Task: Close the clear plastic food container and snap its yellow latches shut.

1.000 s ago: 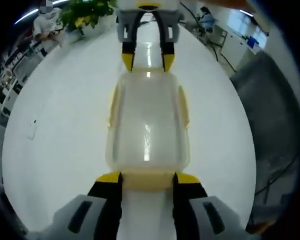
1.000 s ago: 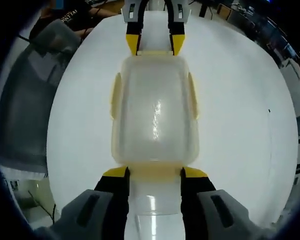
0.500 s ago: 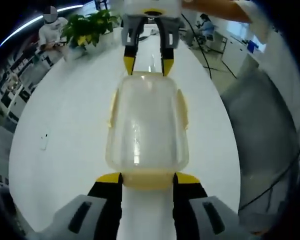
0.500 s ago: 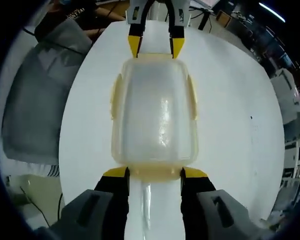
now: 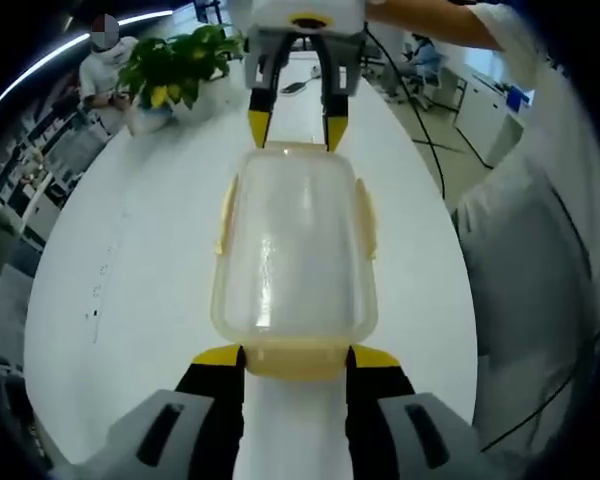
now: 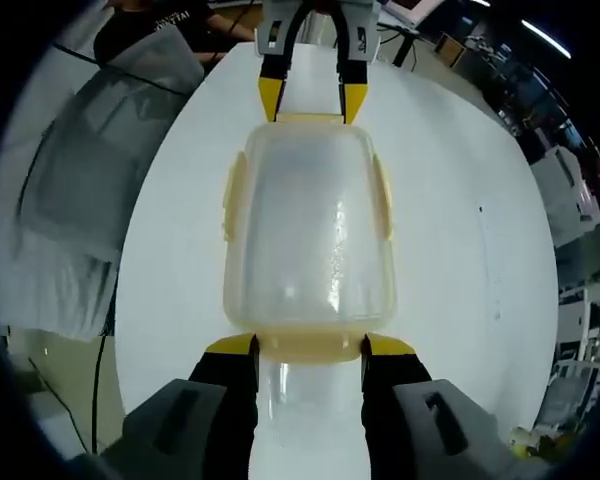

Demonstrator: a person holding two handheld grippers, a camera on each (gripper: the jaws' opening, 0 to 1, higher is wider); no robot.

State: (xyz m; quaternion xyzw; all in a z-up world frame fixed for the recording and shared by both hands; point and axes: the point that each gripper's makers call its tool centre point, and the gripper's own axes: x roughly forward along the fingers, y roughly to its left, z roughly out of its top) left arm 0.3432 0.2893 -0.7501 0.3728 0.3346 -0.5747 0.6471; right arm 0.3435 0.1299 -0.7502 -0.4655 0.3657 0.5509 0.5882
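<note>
I have the lid on the clear box (image 5: 295, 250) on the white table (image 5: 130, 300), my left claw (image 5: 295, 358) and right claw (image 6: 308, 346) each spread apart around an end latch (image 6: 310, 345), so next I press those latches shut.

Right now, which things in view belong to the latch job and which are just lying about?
Job:
- clear food container, lid on
- yellow latches at its ends and sides
- left tongs, at the near end latch
- right tongs, at the opposite end latch
- white table under it

Lying about:
- potted plant
- cables
- person at the table edge
</note>
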